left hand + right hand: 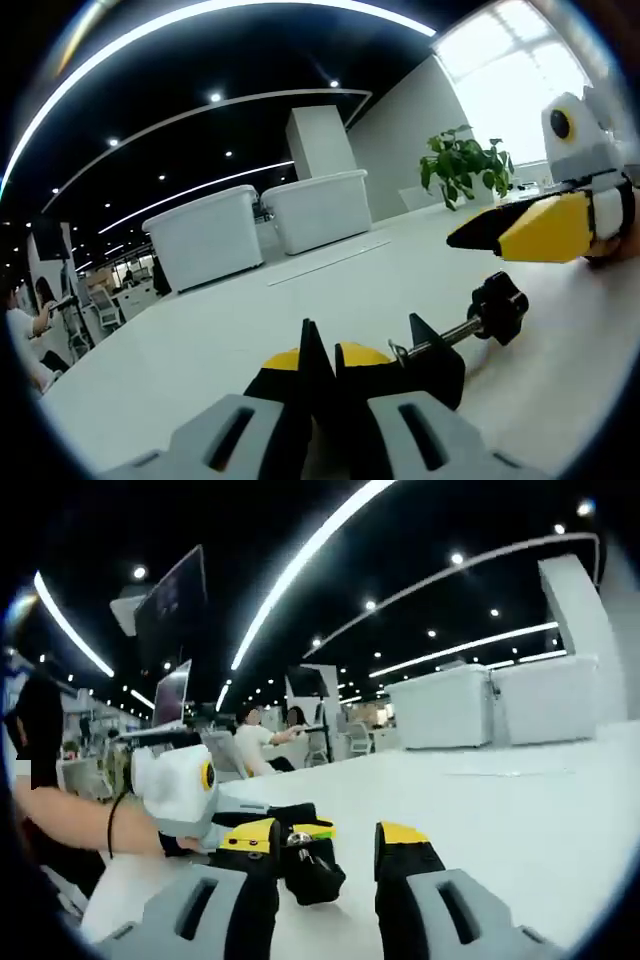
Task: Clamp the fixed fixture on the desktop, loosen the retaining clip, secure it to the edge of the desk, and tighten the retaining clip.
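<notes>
Clamp point(440, 352) lies on the white desk point(200, 340), pinched by the left gripper point(322, 345) with jaws nearly closed on its body. Right gripper point(330, 845) hovers low beside it, jaws parted, empty.

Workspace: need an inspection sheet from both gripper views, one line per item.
Surface: white desktop, glossy, bare around the job.
Job's things: black clamp fixture lying on the desktop; its screw knob points away from the left gripper.
Clutter: nothing seen.
Grippers: left gripper shut beside the fixture, contact unclear; right gripper open, fixture near its left jaw.
Cables: thin black cord across a forearm.
Surroundings: white bins, potted plant, seated people.
</notes>
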### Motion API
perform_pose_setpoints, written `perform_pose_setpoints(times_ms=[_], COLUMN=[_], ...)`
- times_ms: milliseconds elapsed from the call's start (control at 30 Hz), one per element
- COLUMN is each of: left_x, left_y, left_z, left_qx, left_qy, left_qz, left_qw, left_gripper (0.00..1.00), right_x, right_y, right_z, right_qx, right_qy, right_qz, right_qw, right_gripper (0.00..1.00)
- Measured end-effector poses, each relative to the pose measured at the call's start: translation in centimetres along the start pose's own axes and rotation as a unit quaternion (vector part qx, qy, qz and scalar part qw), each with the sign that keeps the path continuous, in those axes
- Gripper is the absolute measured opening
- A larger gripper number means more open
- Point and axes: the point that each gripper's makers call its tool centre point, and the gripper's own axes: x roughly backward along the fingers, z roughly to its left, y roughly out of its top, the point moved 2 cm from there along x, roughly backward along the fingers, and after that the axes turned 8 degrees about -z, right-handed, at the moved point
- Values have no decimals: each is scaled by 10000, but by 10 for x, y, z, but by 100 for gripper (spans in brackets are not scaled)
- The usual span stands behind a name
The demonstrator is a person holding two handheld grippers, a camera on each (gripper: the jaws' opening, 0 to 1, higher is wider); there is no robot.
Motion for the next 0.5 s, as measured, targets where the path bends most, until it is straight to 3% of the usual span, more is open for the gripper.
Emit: perform_pose_setpoints(times_ms=[200,267,333,400,500], left_x=[0,-1,-1,-1,-2], left_y=[0,0,0,-1,-1], left_z=[0,0,0,0,-1], left_qx=[8,12,15,24,26], left_qy=[-10,-14,-17,-21,-38], left_qz=[0,-1,0,2,-1], left_qw=[10000,10000,10000,10000,10000], left_gripper=[9,9,9,9,9], right_x=[3,0,-1,-6,-13], right_y=[-4,-10,-14,-15,-21], right_z=[14,11,10,2,-14], right_qx=[-287,-357,-726,-990,-951], right_qy=[177,253,330,300,105], right_qz=[67,232,379,497,729], right_qw=[9994,9988,9961,9934,9927], right_gripper=[27,31,36,34,24])
